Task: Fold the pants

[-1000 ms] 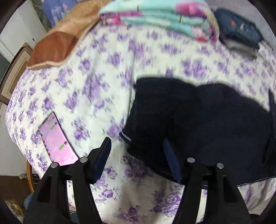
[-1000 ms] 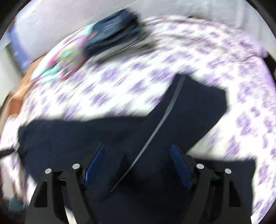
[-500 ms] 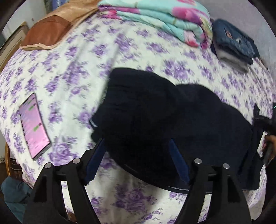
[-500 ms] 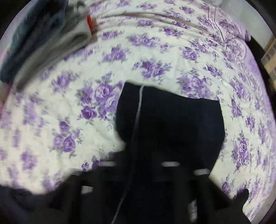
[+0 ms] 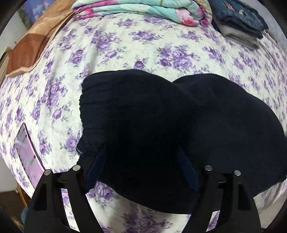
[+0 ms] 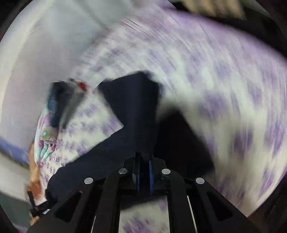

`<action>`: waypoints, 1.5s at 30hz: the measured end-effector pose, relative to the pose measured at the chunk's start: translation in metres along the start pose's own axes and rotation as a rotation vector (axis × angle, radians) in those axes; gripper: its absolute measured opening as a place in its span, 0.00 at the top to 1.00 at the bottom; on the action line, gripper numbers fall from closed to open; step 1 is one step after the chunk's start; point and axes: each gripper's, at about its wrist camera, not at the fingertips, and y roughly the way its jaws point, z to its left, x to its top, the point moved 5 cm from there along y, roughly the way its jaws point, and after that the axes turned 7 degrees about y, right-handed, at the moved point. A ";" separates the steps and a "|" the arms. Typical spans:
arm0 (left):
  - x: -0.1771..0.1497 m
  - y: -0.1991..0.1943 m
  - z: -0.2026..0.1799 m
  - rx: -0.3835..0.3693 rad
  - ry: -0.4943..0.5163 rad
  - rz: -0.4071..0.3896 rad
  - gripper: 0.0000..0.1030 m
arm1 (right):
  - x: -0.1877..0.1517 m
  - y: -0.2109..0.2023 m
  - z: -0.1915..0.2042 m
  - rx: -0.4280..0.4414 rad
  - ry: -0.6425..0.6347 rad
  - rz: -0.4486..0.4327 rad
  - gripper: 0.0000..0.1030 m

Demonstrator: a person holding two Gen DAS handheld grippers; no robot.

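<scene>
Through my left wrist camera, I am holding the left tongs (image 5: 141, 164) pointing down over the pants (image 5: 161, 121), which are lying dark and bunched near the bed's (image 5: 125, 59) front edge. The jaws are standing wide apart and have just been opening further; pants cloth is lying between the fingers (image 5: 95, 168), but the pads are not pressing on it. A phone (image 5: 28, 154) is lying lit at the bed's left edge, well apart from the pants. A brown pillow (image 5: 30, 48) is sitting at the far left corner. A folded quilt (image 5: 143, 9) is lying along the far edge, and folded jeans (image 5: 240, 16) are sitting just beside it toward the far right corner.

Through my right wrist camera, everything is blurring heavily. I am gripping the right tongs (image 6: 143, 170) together on a fold of the pants (image 6: 132, 114), the blue pads nearly meeting with dark cloth pinched between them. From the grip one leg is stretching away toward the bed's (image 6: 224, 89) middle, and more dark cloth is trailing off to the lower left. The quilt (image 6: 44, 141) and jeans (image 6: 57, 102) are showing as smears on the left.
</scene>
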 end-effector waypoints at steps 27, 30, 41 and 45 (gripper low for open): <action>-0.045 -0.045 0.073 -0.161 -0.208 -0.049 0.26 | -0.068 0.052 0.110 -0.034 -0.391 0.143 0.28; -0.050 -0.043 0.079 -0.192 -0.235 -0.052 0.38 | -0.079 0.063 0.122 -0.025 -0.409 0.161 0.27; -0.042 -0.007 0.063 -0.324 -0.312 0.045 0.53 | -0.105 0.062 0.137 -0.004 -0.440 0.203 0.23; -0.038 -0.006 0.058 -0.304 -0.301 0.042 0.57 | -0.103 0.059 0.129 -0.014 -0.413 0.191 0.23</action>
